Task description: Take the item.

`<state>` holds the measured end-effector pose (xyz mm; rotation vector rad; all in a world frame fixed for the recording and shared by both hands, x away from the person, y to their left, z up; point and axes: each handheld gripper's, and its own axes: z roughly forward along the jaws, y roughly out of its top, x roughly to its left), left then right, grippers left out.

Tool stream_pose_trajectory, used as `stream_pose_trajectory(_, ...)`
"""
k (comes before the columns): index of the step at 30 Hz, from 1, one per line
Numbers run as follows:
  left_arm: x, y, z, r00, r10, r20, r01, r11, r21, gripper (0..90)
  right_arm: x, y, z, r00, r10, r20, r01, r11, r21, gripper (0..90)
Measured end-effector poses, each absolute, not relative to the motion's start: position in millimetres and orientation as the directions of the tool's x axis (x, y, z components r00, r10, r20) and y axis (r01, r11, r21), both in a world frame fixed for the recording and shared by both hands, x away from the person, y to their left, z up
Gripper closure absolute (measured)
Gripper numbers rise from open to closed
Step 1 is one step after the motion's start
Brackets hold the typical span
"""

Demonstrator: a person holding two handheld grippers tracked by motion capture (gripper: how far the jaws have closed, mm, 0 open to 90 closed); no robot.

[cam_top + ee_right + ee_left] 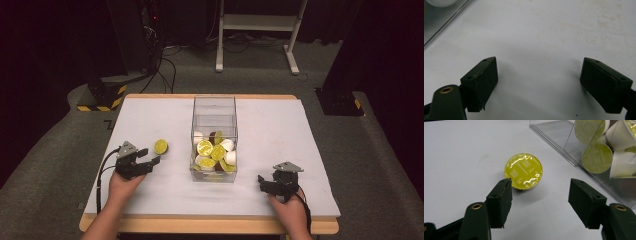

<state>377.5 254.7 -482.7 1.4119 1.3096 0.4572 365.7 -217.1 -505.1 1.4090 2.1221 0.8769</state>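
Observation:
A lone coffee capsule [161, 146] with a shiny yellow-green foil lid [523, 171] lies on the white table, left of a clear plastic box [214, 107]. Several more capsules [215, 152] with yellow-green lids and white cups are piled inside that box [564, 142]. My left gripper [149, 157] sits just short of the lone capsule with its jaws wide open [540, 197]; the capsule is slightly beyond the left jaw, not between the pads. My right gripper [261, 182] rests on the table right of the box, also open [539, 85], with bare tabletop between its jaws.
The white mat [280, 130] covers a wooden table. The box's corner [439, 15] lies off to the right gripper's upper left. Beyond the table are a white frame's legs [255, 35], cables and black stands with yellow stripes [102, 95].

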Motion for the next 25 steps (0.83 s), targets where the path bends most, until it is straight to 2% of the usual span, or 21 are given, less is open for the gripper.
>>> stream_pose_trajectory(1,375,255,-484,0.331,0.864,-0.380,0.448,0.211,0.869,35.9,366,-217,-505,-0.381,0.924,-0.017,0.643,0.278,0.714,14.7)
stream_pose_trajectory(2,374,252,-485,0.282,0.860,-0.426,0.438,0.279,0.854,35.9,366,-217,-505,-0.381,0.924,-0.017,0.643,0.278,0.714,14.7)
stream_pose_trajectory(3,370,258,-488,0.327,0.871,-0.367,0.459,0.193,0.867,36.0,366,-217,-505,-0.381,0.924,-0.017,0.643,0.278,0.714,14.7)
stream_pose_trajectory(10,350,269,-502,0.318,0.882,-0.348,0.513,0.148,0.845,34.5,366,-217,-505,-0.381,0.924,-0.017,0.643,0.278,0.714,14.7)
stream_pose_trajectory(16,334,274,-517,0.326,0.914,-0.243,0.522,0.041,0.852,29.5,366,-217,-505,-0.381,0.924,-0.017,0.642,0.278,0.714,14.7)
stream_pose_trajectory(25,332,274,-518,0.326,0.911,-0.252,0.522,0.048,0.852,28.5,366,-217,-505,-0.379,0.925,-0.020,0.643,0.279,0.713,14.0)
